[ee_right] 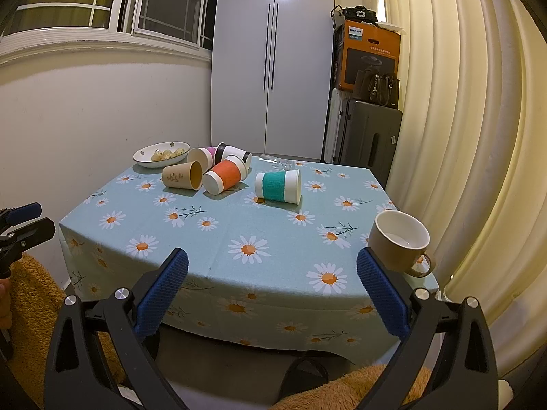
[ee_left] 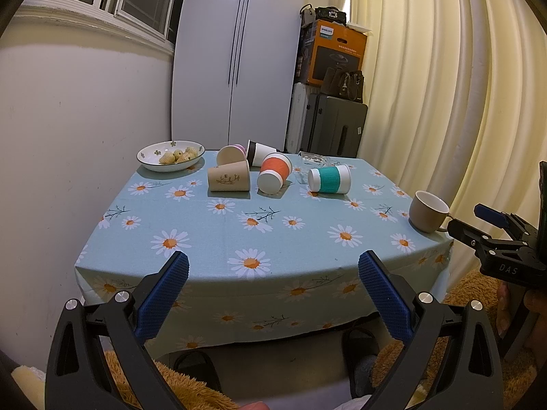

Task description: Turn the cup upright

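Several cups lie on their sides at the far part of the table: a brown paper cup, an orange-sleeved cup, a teal-sleeved cup, a pink cup and a dark-rimmed white cup behind. A beige mug stands upright at the near right edge. My left gripper is open and empty before the table's front edge. My right gripper is open and empty, its right finger just before the mug.
A white plate with food sits at the far left corner. A clear glass item lies behind the teal cup. The table wears a daisy-print cloth. Curtains hang on the right; a cabinet, suitcases and boxes stand behind.
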{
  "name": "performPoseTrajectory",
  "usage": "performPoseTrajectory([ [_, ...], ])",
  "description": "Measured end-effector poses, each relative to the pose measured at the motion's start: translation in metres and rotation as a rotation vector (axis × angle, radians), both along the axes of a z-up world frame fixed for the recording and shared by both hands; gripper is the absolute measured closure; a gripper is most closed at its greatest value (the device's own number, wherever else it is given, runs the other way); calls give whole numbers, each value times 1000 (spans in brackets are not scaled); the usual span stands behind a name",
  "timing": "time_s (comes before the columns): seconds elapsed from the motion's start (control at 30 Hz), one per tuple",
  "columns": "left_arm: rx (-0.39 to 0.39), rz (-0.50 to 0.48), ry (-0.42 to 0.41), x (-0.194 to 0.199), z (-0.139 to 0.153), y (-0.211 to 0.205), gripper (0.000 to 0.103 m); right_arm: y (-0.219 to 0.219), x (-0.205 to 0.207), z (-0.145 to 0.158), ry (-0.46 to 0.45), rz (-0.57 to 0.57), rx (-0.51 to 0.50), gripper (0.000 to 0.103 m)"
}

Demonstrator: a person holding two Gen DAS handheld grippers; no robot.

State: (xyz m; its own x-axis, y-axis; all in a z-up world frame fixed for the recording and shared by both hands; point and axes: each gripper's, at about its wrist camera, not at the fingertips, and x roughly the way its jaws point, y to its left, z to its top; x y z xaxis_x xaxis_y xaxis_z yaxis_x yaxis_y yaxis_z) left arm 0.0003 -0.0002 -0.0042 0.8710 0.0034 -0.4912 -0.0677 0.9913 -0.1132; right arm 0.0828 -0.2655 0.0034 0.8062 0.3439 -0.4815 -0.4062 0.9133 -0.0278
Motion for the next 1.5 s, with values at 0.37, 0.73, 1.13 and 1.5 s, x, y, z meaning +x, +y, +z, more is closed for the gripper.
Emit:
performPoseTrajectory([
  [0.37,-2,-1,-2,-3,1,1,6,0,0,0,0,0,-2,5],
  [0.73,-4,1,-3,-2,1,0,6,1,0,1,-1,0,-3,5],
  [1.13,-101,-43,-9,6,17,7,6,-4,10,5,70,39,69,5],
  [1.5,-221,-98,4,65,32,37,6,29,95,15,357,162,323,5],
])
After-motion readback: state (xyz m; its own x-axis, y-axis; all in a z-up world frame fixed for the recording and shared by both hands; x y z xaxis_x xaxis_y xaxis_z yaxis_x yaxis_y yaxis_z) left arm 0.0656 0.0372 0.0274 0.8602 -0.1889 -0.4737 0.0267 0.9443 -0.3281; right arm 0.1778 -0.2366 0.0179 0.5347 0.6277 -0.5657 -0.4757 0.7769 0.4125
